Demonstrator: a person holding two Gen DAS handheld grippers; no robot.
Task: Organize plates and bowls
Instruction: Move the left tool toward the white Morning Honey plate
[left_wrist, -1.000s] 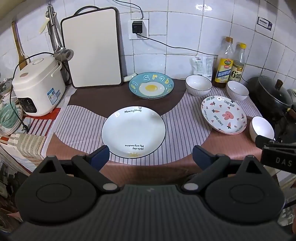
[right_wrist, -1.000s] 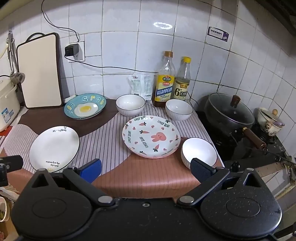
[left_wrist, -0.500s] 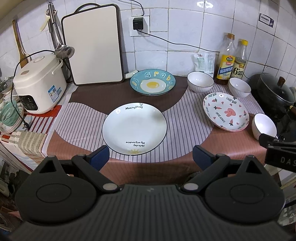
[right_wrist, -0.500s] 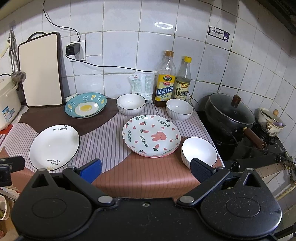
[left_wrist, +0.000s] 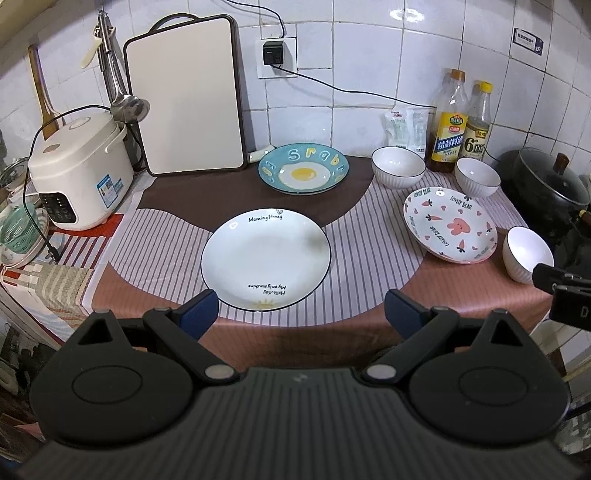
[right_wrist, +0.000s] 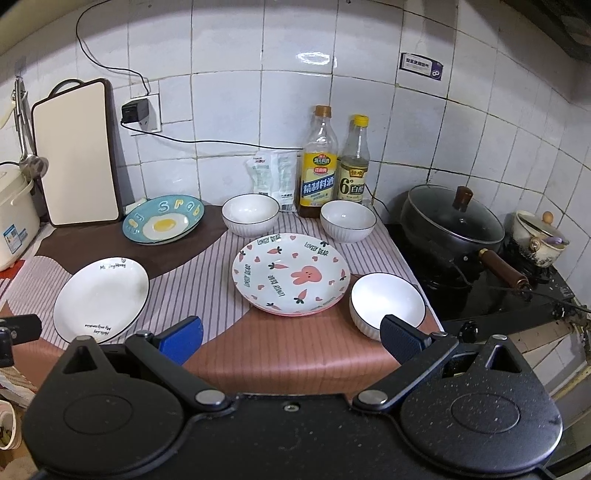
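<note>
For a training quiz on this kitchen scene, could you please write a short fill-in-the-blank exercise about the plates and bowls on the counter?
1. The number of white bowls on the counter is ____.
2. The plate nearest the cutting board shows a fried ____.
3. The pink animal drawn on the carrot plate is a ____.
4. Both the left tool and the right tool are ____ and hold nothing.

Missing words: three; egg; rabbit; open

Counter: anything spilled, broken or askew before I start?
Nothing spilled or broken. Only oddity: the front bowl sits close to the counter's front right corner, near the stove.
</note>
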